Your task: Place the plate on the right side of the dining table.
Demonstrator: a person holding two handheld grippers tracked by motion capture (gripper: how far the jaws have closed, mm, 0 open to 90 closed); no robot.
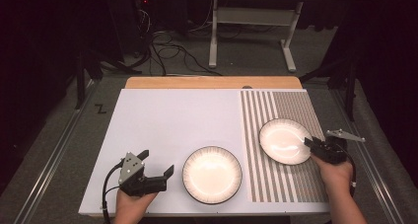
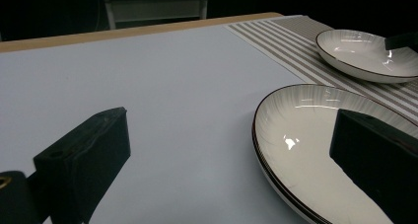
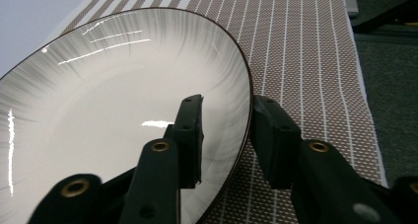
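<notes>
Right claw (image 1: 311, 144) straddles the near-right rim of the far plate (image 1: 285, 141), one jaw inside the rim, one outside; I judge it pinching, but the right claw view leaves a slight gap w/ the outer jaw, so contact unconfirmed. Far plate sits on the striped mat (image 1: 296, 184). Left claw (image 1: 158, 165) is spread, empty, just left of the near plate (image 1: 212, 174) on the white worktop (image 1: 162, 125). Assessment: plates look glazed ceramic, i.e. stiff, slippery, breakable, moderately heavy. Rim is the only grip pt; hold firm, keep level, lift slow.
</notes>
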